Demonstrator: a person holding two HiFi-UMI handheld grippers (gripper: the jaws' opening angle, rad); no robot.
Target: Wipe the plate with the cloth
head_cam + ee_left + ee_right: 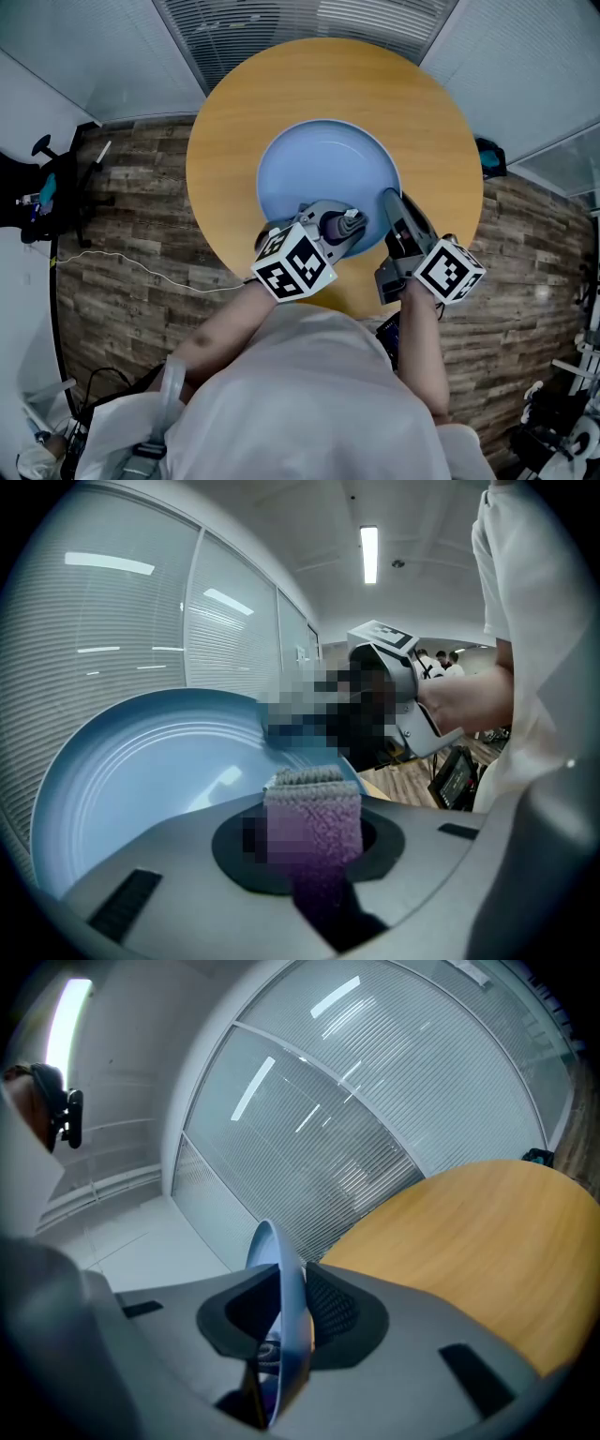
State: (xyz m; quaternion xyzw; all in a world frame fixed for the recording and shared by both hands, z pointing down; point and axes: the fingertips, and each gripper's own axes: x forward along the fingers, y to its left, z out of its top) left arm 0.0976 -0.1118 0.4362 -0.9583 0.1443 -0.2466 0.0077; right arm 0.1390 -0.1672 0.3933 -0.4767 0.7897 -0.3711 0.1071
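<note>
A light blue plate (323,169) is held over the round wooden table (225,122), tilted toward me. My right gripper (389,202) is shut on the plate's right rim; in the right gripper view the plate (281,1288) stands edge-on between the two pads. My left gripper (349,225) is shut on a folded grey-purple cloth (351,221) at the plate's near edge. In the left gripper view the cloth (312,817) sticks up between the jaws, with the plate's (159,771) ringed inner face just beyond it and the right gripper (375,705) behind.
The table stands on a wood-plank floor (141,244). A black chair (47,192) and a white cable (141,267) lie to the left. Slatted blinds (281,23) run behind the table. My own body fills the lower part of the head view.
</note>
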